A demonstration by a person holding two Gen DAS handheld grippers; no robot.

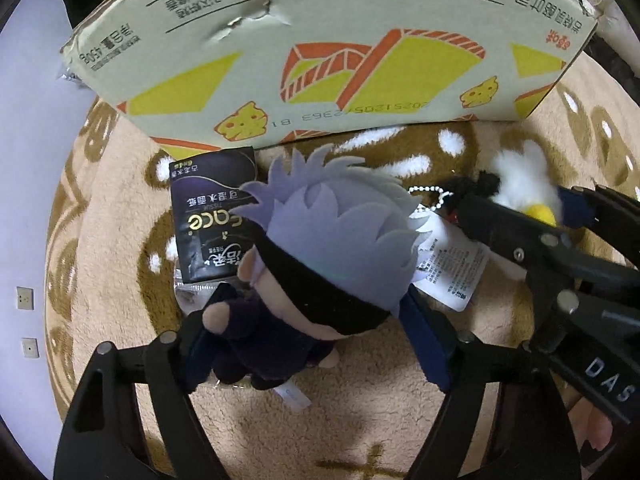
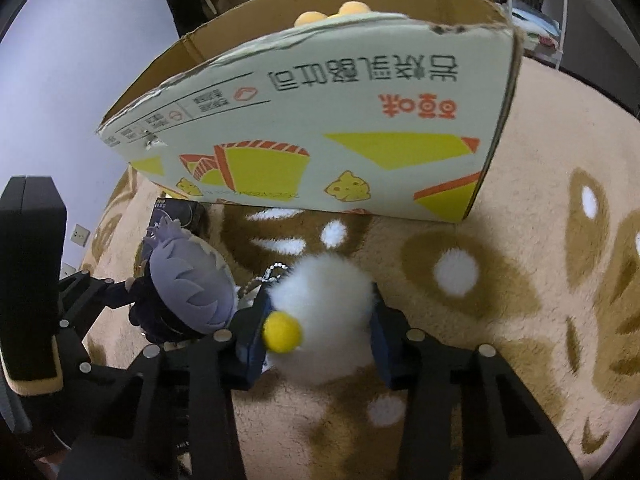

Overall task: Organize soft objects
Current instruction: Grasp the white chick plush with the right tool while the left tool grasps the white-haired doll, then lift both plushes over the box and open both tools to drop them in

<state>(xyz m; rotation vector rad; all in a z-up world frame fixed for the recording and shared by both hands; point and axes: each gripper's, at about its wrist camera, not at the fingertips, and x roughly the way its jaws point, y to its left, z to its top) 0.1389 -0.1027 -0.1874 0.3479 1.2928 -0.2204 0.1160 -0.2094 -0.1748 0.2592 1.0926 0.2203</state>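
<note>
A plush doll (image 1: 320, 264) with lilac hair, a black blindfold and dark clothes lies between the fingers of my left gripper (image 1: 316, 344), which is shut on its body. It also shows in the right wrist view (image 2: 188, 292). My right gripper (image 2: 316, 328) is shut on a white fluffy plush (image 2: 324, 312) with a yellow beak, a ball chain and a paper tag (image 1: 448, 268). That plush shows at the right of the left wrist view (image 1: 524, 184). A printed cardboard box (image 2: 328, 128) stands open just beyond both, with yellow soft things (image 2: 332, 14) inside.
A dark tissue pack (image 1: 212, 216) lies on the beige and brown fleece blanket (image 2: 500, 280) beside the doll, against the box. A lilac wall with sockets (image 1: 24, 300) is at the left. Shelves and clutter stand behind the box.
</note>
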